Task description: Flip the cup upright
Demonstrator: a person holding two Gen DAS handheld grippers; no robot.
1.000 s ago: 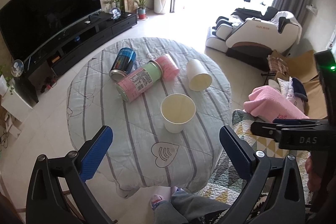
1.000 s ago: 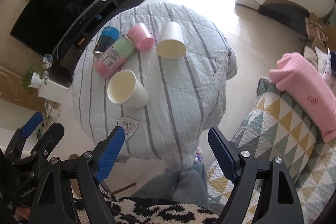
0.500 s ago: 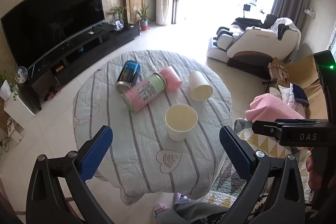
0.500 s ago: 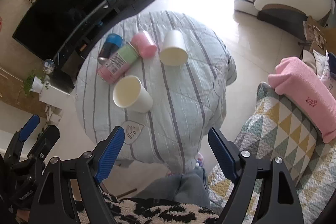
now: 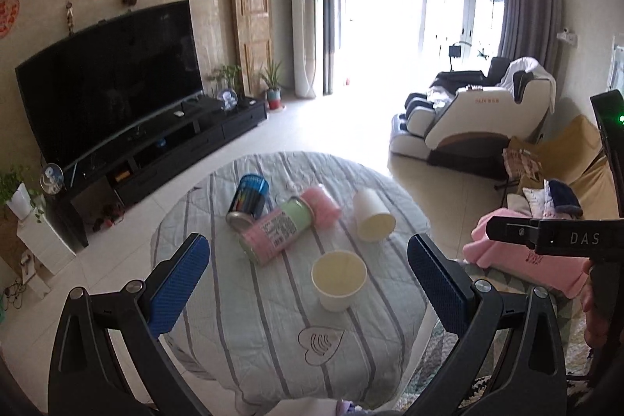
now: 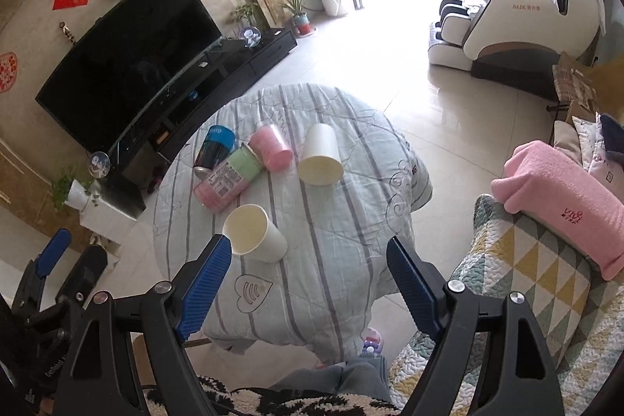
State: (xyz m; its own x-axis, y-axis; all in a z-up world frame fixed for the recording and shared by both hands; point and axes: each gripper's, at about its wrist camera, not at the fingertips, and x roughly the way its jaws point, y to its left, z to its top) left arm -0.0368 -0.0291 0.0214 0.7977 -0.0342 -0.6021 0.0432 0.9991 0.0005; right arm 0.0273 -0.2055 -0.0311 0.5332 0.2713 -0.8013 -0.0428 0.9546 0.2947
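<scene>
Both the left tongs and right tongs are hanging wide open, holding nothing. A white paper cup is lying sideways mid-table, near a pink cylinder. Advised: grip its wall lightly, avoiding crushing, then tip it rim-up.

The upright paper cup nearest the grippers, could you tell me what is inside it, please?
The upright paper cup looks empty: its pale inner wall and part of the bottom show in the left wrist view. The near inside wall is hidden by the rim.
</scene>
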